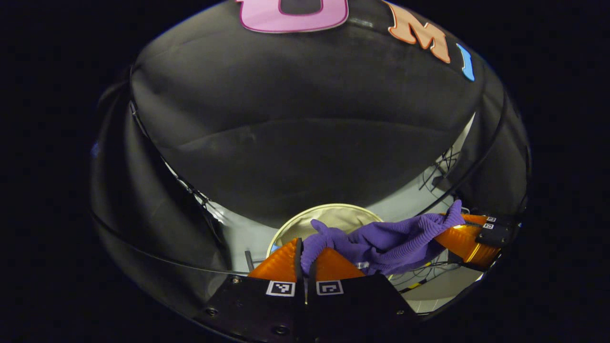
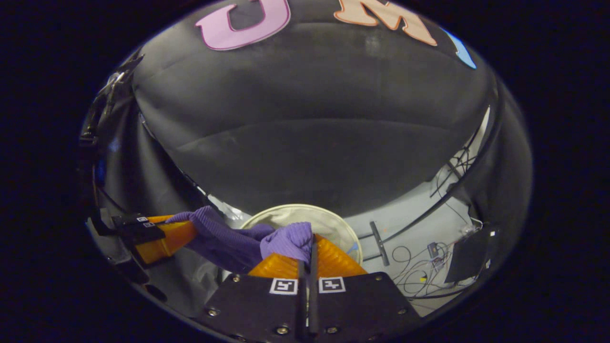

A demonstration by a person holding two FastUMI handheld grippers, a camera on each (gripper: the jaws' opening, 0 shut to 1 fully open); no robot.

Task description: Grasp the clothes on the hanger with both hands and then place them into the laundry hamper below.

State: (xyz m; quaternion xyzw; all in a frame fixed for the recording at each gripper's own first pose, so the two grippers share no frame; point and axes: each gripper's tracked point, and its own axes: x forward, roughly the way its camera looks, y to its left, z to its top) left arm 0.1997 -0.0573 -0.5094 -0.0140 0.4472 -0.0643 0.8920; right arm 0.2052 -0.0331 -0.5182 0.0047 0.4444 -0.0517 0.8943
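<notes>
Below, pale floor (image 2: 410,224) with cables (image 2: 419,276)

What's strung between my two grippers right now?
The purple garment spans from the left gripper to the right gripper, clamped at each end, above the round hamper. The left gripper view shows the whole stretch.

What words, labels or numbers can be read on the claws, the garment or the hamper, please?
None can be read.
Left claw: two square black-and-white tags, patterns only, no letters or digits.
Right claw: two similar square tags, patterns only.
Purple garment: no print or label visible.
Hamper: no writing visible on its rim.
</notes>
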